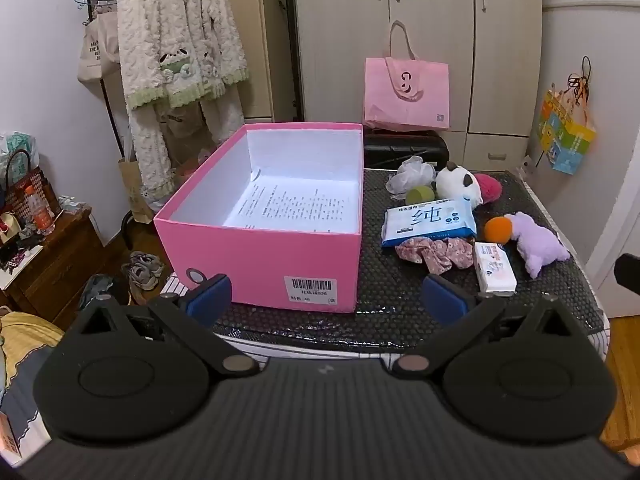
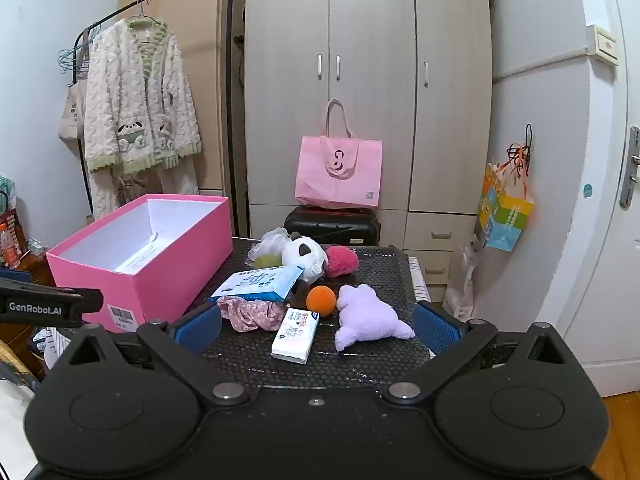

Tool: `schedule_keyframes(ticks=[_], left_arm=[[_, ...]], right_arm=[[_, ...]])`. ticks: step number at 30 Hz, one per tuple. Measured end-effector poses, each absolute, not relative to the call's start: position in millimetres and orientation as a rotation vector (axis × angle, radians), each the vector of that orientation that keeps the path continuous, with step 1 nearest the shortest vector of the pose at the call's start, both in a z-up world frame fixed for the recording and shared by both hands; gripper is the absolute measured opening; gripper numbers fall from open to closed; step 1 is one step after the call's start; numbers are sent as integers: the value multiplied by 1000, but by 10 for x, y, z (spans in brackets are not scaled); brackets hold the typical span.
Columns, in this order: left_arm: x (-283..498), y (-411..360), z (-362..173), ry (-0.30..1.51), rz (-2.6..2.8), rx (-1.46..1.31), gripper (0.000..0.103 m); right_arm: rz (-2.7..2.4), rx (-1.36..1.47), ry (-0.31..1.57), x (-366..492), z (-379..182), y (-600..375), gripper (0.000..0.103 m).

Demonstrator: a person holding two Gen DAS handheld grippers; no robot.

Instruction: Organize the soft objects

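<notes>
Both the left hand-held gripper (image 1: 326, 300) and right hand-held gripper (image 2: 318, 326) hover tilted downward over the near edge of the worktop (image 1: 400, 304), jaws wide apart, nothing between them. Pink box (image 1: 276, 256), left, holds only a printed sheet (image 1: 296, 208). Soft objects lie heaped right of it: purple plush (image 2: 370, 318), orange ball (image 2: 321, 299), wet-wipes pack (image 2: 260, 282). "GenRobot.AI" is legible on the left unit.

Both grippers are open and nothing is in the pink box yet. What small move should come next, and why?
Probably ease the right gripper forward and down onto the purple plush. It lies nearest, apart from the heap, and both jaws stand wide and empty. The pink box holds only a printed sheet.
</notes>
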State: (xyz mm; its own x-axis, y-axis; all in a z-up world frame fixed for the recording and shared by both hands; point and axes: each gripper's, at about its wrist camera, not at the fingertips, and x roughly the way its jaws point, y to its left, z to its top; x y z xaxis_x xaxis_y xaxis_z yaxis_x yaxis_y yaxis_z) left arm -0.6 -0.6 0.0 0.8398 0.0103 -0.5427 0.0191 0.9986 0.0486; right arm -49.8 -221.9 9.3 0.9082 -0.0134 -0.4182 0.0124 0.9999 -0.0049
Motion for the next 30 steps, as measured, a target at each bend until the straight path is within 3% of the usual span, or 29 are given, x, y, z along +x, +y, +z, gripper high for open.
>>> schedule_keyframes(ticks=[30], left_arm=[[24,-79,-176,616,-36,82,103]], right_arm=[[-26,-29,434,-542,3,-2241,103]])
